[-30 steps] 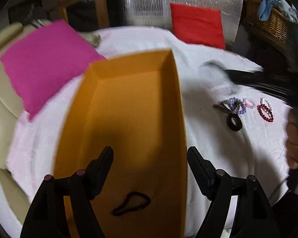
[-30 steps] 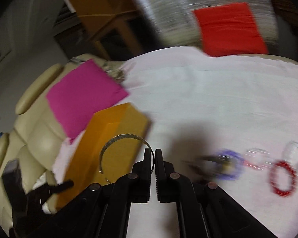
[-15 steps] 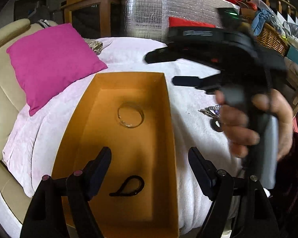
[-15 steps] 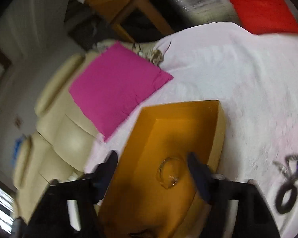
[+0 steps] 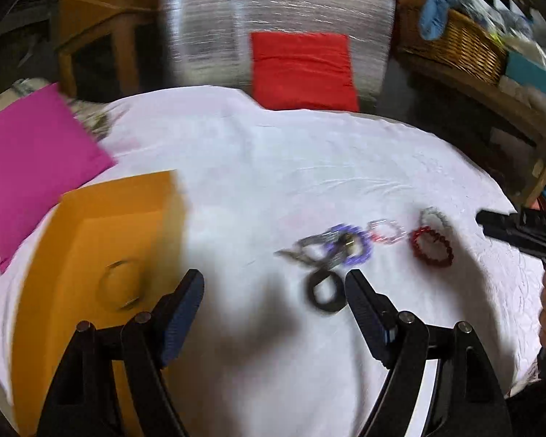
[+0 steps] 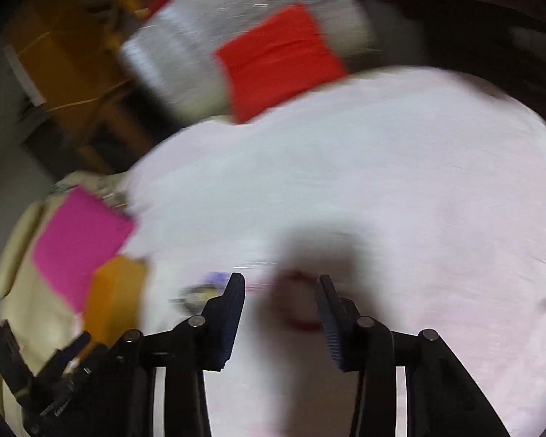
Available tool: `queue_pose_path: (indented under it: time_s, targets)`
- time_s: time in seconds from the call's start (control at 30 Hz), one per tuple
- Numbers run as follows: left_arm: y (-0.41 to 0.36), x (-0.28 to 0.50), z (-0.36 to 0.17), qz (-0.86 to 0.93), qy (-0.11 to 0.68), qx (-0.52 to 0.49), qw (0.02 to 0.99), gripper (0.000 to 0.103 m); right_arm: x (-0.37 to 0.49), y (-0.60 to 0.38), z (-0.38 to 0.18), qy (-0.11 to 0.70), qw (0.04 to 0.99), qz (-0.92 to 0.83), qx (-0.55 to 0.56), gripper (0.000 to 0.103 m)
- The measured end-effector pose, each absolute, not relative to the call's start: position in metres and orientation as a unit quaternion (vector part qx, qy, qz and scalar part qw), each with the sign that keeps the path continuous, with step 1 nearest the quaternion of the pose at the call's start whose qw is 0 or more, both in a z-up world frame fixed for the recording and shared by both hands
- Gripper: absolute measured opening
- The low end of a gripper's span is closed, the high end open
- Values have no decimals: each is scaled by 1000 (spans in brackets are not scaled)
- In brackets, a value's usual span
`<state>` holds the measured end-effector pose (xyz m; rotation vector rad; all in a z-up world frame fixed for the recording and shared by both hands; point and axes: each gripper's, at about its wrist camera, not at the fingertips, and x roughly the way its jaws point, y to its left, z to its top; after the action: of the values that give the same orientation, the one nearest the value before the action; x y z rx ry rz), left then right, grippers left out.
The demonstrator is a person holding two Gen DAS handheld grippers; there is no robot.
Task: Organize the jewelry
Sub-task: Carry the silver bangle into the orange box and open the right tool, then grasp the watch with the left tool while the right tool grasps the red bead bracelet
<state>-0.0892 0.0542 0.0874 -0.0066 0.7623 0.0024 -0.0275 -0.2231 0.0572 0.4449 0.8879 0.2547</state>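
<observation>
- A white cloth (image 5: 309, 153) covers the round surface I work over; behind it stand a silver foil panel (image 5: 273, 18) with a red cushion (image 5: 302, 69) leaning on it, and a wicker basket (image 5: 451, 43) off to the right.
- A pink cushion (image 5: 29, 160) lies at the left edge, touching the far corner of my orange box (image 5: 102, 240).
- A thin metal bangle (image 5: 122, 287) lies inside the box.
- My left gripper (image 5: 273, 309) hangs over bare cloth with its jaws wide apart and nothing between them.
- Just beyond its right fingertip lies a black ring (image 5: 325, 291), then a purple bead bracelet (image 5: 353, 244), a clear-and-pink one (image 5: 386, 229) and a red bead bracelet (image 5: 433, 247), clustered together.
- My right gripper (image 6: 280, 291) is partly open, its jaws just closing in; a blurred red bracelet (image 6: 298, 302) shows between them, not pinched.
- Wide bare cloth stretches beyond the cluster towards the far edge.
</observation>
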Motion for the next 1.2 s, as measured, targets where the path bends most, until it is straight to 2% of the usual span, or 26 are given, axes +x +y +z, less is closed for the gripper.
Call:
queue_pose_path:
  time_s: [0.3,0.33,0.43,0.5,0.57,0.7,0.73,0.77,0.97,1.1,1.2]
  targets:
    - [-2,-27,52,-51,405,49,912,80,-20,-267,25,487,845,93,200,42]
    - [-3,-22,48,-53,411,54,908,76,-21,-269,25,487,846,92,198,42]
    - [1,-7,33,-60,444,42,893,56,-24,-273,27,488,844,98,199,42]
    - [7,-1,32,-66,442,25,894,55,-23,-275,28,491,843,102,197,42]
    - [8,3,32,-86,445,13,891,41,-21,-270,28,493,842,106,190,42]
    - [4,2,31,-105,449,15,887,30,-14,-253,24,495,841,115,183,42]
    - [5,1,33,-110,446,12,888,22,-12,-248,24,497,840,118,181,42]
    - [6,-1,36,-117,441,6,890,9,-9,-242,23,499,839,120,179,42]
    - [12,-11,40,-133,439,-8,889,9,2,-209,17,500,848,105,140,42]
    - [22,-23,49,-146,424,-18,894,9,5,-192,17,489,863,79,103,37]
    - [29,-32,57,-158,414,-33,896,9,2,-178,18,479,873,65,61,22]
